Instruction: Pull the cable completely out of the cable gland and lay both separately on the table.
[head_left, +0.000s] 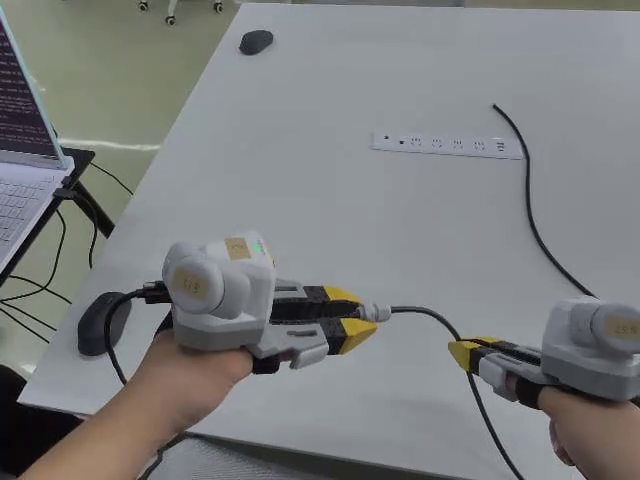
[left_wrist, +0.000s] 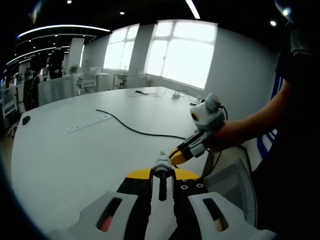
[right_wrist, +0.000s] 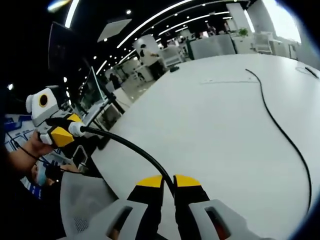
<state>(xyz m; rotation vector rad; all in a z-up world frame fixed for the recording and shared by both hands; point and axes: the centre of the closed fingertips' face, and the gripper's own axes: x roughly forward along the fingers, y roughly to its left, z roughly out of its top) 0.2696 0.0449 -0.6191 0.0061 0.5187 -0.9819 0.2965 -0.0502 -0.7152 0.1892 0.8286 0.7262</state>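
Two claws busy | left gripper (head_left: 358, 322) pinches small grey round cable gland (head_left: 376, 312) | right gripper (head_left: 462, 352) squeezes thin black bendy cable (head_left: 430, 314) | cable likely soft, light; hold near gland

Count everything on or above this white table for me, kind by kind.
Yellow-tipped handheld grippers: 2 (left gripper, right gripper)
Black cables: 2 (held cable, power-strip cord)
Grey cable gland: 1
White power strip: 1
Dark computer mice: 2 (far mouse, near mouse)
Total: 8
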